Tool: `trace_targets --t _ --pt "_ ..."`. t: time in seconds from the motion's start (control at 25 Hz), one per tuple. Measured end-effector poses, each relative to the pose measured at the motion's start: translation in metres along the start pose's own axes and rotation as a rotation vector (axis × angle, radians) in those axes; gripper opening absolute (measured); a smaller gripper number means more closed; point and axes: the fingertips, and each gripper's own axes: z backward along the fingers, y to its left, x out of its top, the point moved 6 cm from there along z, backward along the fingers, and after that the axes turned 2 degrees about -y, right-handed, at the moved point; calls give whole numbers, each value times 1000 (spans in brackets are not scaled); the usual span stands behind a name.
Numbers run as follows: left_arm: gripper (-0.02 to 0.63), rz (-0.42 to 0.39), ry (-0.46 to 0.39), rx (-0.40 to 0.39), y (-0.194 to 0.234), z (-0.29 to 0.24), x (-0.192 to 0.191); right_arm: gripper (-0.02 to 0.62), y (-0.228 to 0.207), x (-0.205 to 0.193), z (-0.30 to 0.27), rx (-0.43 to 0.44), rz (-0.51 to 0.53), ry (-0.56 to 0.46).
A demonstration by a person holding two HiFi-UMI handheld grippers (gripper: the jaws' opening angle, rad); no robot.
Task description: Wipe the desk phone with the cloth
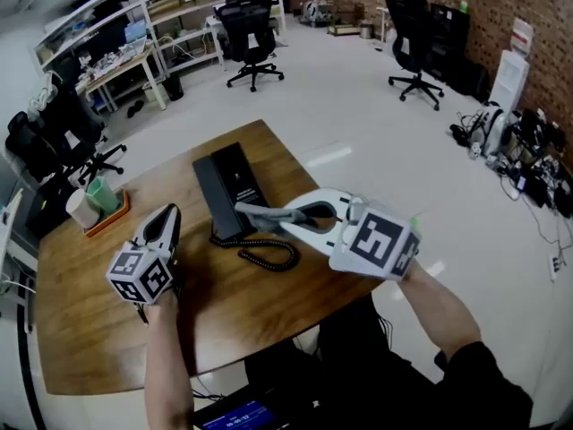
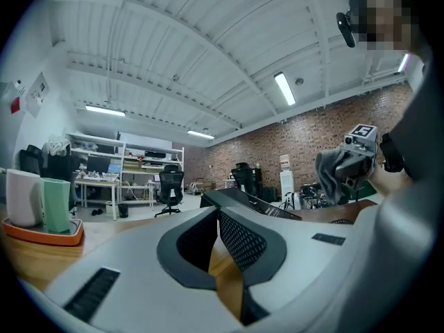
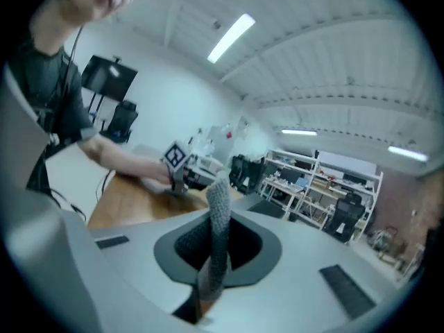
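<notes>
A black desk phone [image 1: 228, 189] lies on the wooden desk [image 1: 89, 303], its coiled cord [image 1: 269, 256] looping toward the near edge. My right gripper [image 1: 285, 219] is shut on a grey cloth [image 1: 258, 214], which hangs over the phone's near right end. In the right gripper view the cloth [image 3: 218, 234] stands up between the jaws. My left gripper [image 1: 167, 213] hovers over the desk left of the phone, apart from it, jaws shut and empty. From the left gripper view, the phone [image 2: 251, 201] lies just beyond the closed fingertips, and the cloth [image 2: 334, 168] shows at the right.
An orange tray [image 1: 106, 219] with a white cup and a green cup sits at the desk's far left. The desk's right edge runs close by the phone. Office chairs [image 1: 249, 34], shelving and floor cables lie beyond the desk.
</notes>
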Motion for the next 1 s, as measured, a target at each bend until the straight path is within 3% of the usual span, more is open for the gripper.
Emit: trace_targets --t 0.2,0.28,0.4,0.6,1.0 --pt "2 -30 11 -72 -22 6 11 26 -3 19 65 -95 -280 -285" --pt "2 -25 -4 -100 -34 15 22 26 -7 20 89 -167 -339 -369" --pt "2 -47 -65 -149 -64 32 52 26 -10 23 117 -242 -347 -446" --pt "2 -57 -157 -231 -129 52 83 25 -3 35 149 -259 -302 -504" --pt "2 -67 -162 -416 -224 57 86 23 18 39 125 -153 -278 -468"
